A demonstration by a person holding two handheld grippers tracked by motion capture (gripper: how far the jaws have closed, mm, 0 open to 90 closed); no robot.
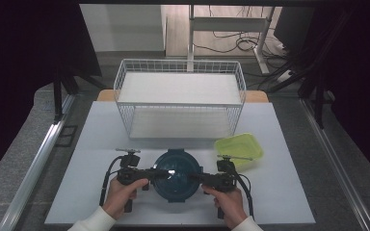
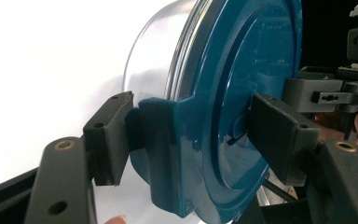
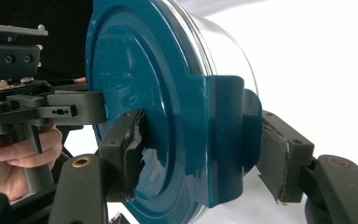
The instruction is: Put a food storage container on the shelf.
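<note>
The round teal-lidded container (image 1: 176, 174) sits on the desk (image 1: 91, 144) directly between both hands, left tongs (image 2: 186, 135) and right tongs (image 3: 205, 154) each clamped, it seems, over an opposite lid latch, equally near.

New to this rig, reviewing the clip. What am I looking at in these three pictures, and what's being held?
No robot arm: a person holds a two-jaw tool in each hand. The high view looks down on the table; each of the other two comes from a camera riding on one tool, looking along its jaws.

On the table: a white wire basket, a yellow-green container, and a round glass container with a dark teal lid.

The left gripper and the right gripper each clamp a side latch tab of that lid, one jaw on top, one underneath.
</note>
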